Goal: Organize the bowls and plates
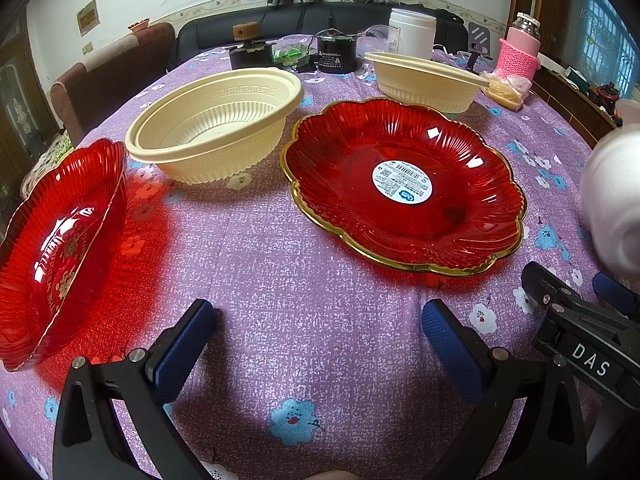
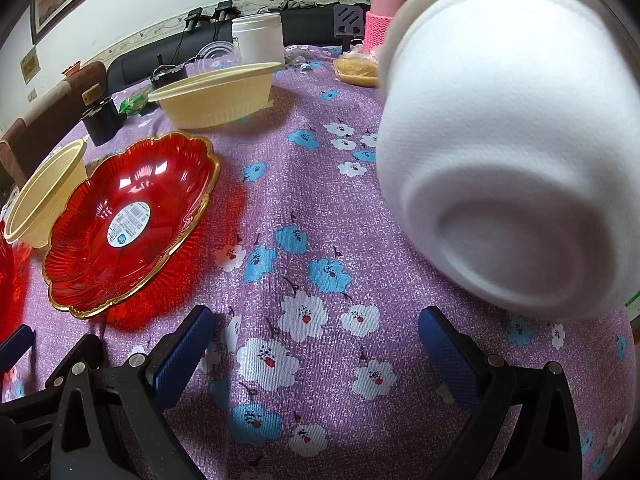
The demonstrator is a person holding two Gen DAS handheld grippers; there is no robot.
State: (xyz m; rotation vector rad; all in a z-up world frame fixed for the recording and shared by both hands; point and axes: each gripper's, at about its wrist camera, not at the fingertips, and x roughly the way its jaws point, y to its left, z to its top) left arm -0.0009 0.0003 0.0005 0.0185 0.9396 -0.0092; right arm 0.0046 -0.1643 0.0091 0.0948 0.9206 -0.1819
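Blue pads line both sets of jaws, and both are seen spread wide apart with nothing between them: the left gripper (image 1: 318,340) hangs low over bare purple cloth, and the right gripper (image 2: 316,344) does the same further along the counter (image 1: 320,280), its body showing at the right edge of the left view.

Nearest the right gripper, a white bowl (image 2: 508,152) is seen bottom-first, tilted with its foot ring toward the lens; what supports it cannot be told. It looks thick-walled and stiff, probably ceramic or foam, and blur prevents a firmer call.

At the left edge of the left view a red embossed plate (image 1: 60,248) is found, one side raised as if it leans on its rim. Beyond the left gripper lies the gold-rimmed red plate (image 1: 404,184), flat on the cloth with a round sticker at its centre. Both are judged to be thin, glossy moulded plastic: light, somewhat springy, slippery on the ribbed faces. A pinch across the scalloped rim is likely the best hold, since the shallow wall offers little else.

Further back, between the two plates, a cream ribbed bowl (image 1: 214,120) is tipped toward the camera; a second cream bowl (image 1: 428,80) stands upright behind the gold-rimmed plate. These look like thin disposable ware, light and easily flexed, so the flanged lip would be gripped, with gentle pressure.

Jars, a flask and cables are crowded at the far edge.
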